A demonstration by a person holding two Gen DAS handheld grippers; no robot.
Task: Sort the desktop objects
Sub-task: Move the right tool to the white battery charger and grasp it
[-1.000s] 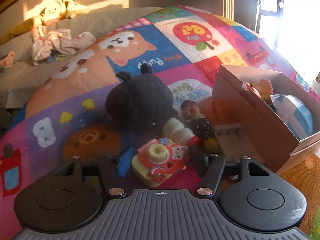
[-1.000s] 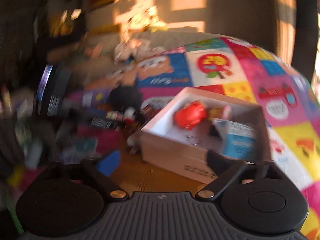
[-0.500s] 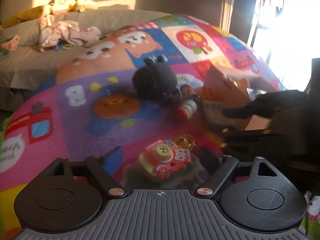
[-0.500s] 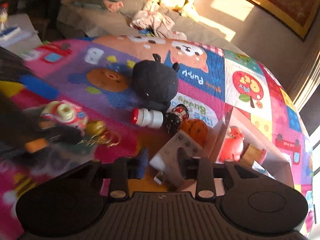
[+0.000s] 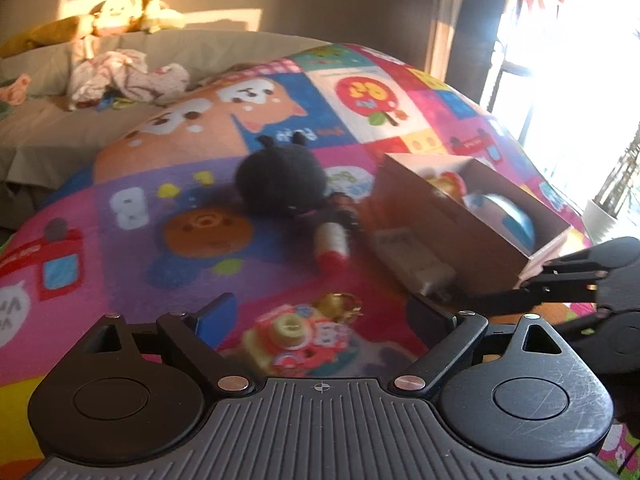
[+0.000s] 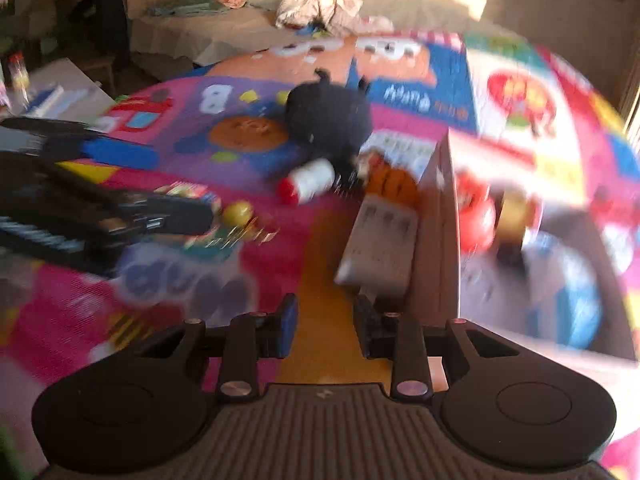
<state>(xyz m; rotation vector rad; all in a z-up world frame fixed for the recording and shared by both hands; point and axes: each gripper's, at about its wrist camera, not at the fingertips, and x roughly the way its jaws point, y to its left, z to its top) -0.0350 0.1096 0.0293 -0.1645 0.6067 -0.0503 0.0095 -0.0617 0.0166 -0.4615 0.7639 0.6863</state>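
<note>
Now the left gripper (image 5: 320, 320) hung low over the colourful play mat (image 5: 120, 264), with its jaws spread wide and nothing gripped between them. Between the jaws lay the toy camera (image 5: 296, 336), with a little gold charm (image 5: 336, 304) touching its far side. It looked as if the camera was the next thing to be picked up, though I cannot be sure.

Beyond the camera sat the cardboard box (image 5: 448, 220), which already held a red toy (image 6: 474, 216) and a blue and white thing (image 5: 508, 220). The white remote (image 6: 380, 244) lay against the box's outer wall. The right gripper (image 6: 324, 328) pointed at that remote, with its jaws partly open and holding nothing.

Near the box, on the side away from its opening, were a white bottle with a red cap (image 5: 330, 244) and a black plush toy (image 5: 280, 184).

Things could go wrong here. The charm might slip or dangle and catch on the box's edge. The two grippers were close together beside the box, so they could bump. The picture was blurry, so a fast grab might miss the camera.
</note>
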